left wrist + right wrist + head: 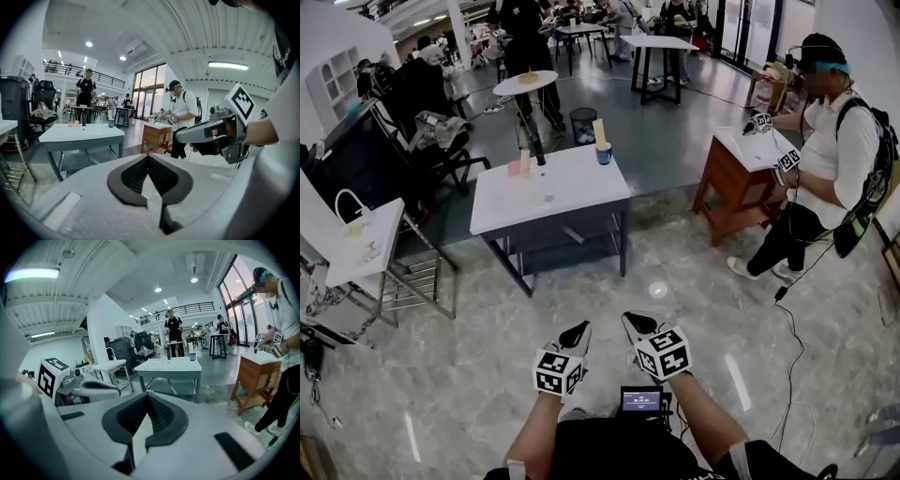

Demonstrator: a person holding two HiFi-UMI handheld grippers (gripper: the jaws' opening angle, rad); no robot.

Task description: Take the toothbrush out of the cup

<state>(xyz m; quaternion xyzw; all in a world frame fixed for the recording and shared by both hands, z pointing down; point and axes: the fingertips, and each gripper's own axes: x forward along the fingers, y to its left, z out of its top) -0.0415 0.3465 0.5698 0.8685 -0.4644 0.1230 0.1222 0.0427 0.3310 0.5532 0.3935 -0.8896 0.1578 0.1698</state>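
Toothbrush (599, 131) upright in cup (603, 154) on the table's (534, 202) far right corner; left tongs (580, 330) and right tongs (631, 324) well short of the table, jaws together, empty.

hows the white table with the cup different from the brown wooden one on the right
The white table is wider, on a dark frame with a lower shelf; the wooden table is narrower, with brown sides and legs. The white table bears the blue cup; the wooden table has a person working at it. Both have pale tops.
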